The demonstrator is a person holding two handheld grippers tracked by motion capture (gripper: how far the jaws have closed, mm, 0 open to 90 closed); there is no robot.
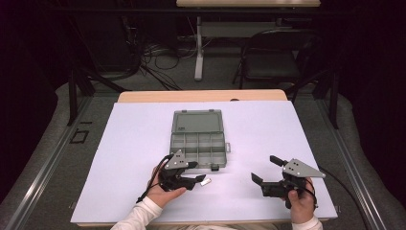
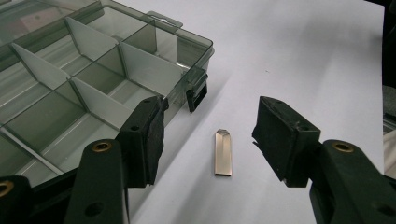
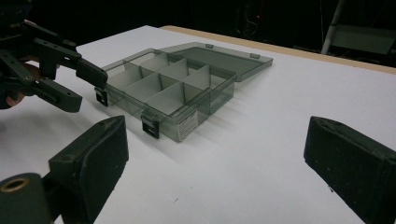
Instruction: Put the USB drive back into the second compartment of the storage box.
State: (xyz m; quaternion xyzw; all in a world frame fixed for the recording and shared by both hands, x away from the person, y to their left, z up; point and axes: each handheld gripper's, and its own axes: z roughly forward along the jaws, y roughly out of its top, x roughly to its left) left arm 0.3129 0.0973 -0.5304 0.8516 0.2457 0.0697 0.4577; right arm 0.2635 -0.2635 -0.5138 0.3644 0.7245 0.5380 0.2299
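We centre the wide-open, empty left tongs over the small metal clip lying flat on the worktop beside the open box, right tongs open, empty.

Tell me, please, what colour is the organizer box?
Translucent smoky grey box, clearest in the left gripper view.

We see a smoky grey see-through box, a shiny silver metal piece, black hand-held gripper jaws, and a white worktop.
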